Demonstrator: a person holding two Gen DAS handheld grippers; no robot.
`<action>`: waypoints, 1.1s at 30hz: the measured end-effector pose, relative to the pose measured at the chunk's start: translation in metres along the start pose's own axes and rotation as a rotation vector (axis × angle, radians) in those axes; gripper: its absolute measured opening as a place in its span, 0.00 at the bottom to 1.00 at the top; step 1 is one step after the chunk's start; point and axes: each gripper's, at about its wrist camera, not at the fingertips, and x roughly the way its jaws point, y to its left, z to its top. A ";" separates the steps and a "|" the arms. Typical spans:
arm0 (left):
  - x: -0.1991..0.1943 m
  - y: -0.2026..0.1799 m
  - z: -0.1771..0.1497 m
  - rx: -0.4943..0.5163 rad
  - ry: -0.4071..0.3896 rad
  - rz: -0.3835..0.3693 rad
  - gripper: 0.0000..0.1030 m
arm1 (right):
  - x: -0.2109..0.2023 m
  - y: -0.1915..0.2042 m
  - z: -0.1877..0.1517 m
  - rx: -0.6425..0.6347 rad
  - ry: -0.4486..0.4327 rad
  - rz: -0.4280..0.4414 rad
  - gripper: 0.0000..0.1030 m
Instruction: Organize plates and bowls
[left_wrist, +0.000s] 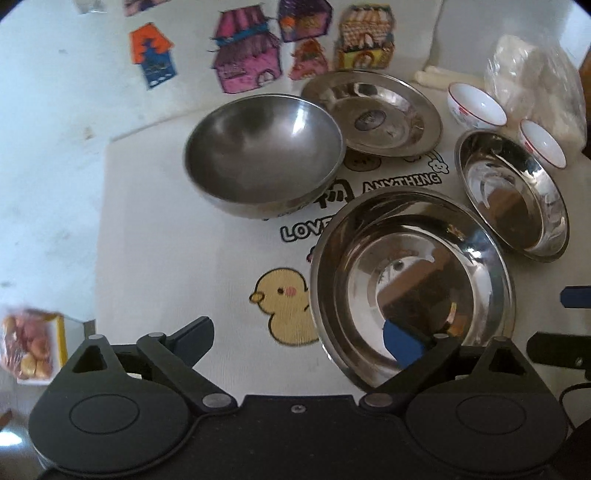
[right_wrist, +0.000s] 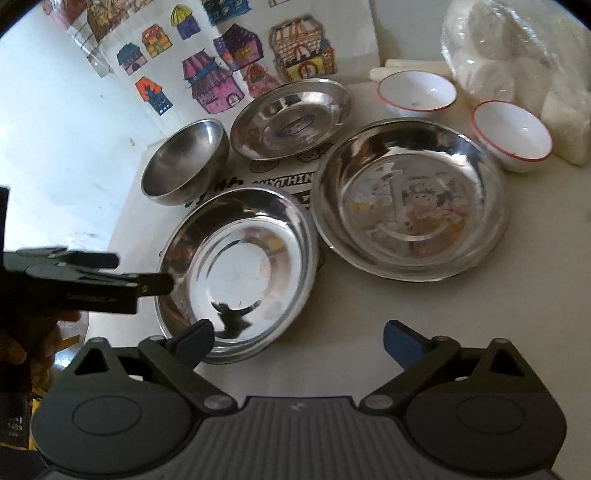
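Near steel plate (left_wrist: 410, 280) just ahead, rim between my left gripper (left_wrist: 299, 343) jaws, spread; right gripper (right_wrist: 299, 343) also spread, empty, farther.

Upright on white printed cloth: deep matte steel bowl (right_wrist: 184, 162) far left; three shiny steel plates — sticker-marked one (right_wrist: 291, 118) at back, near one (right_wrist: 236, 280), right one (right_wrist: 410, 199). Two red-rimmed white bowls (right_wrist: 417, 92) (right_wrist: 513, 136) far right, apart.
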 end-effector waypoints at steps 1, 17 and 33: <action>0.002 0.001 0.001 0.009 0.004 -0.009 0.94 | 0.003 0.002 0.001 -0.002 0.008 0.001 0.94; 0.020 0.011 0.013 -0.100 0.080 -0.115 0.45 | 0.029 -0.002 0.020 0.025 0.056 0.024 0.55; 0.011 0.022 0.003 -0.220 0.096 -0.153 0.10 | 0.037 -0.005 0.021 -0.032 0.100 0.063 0.17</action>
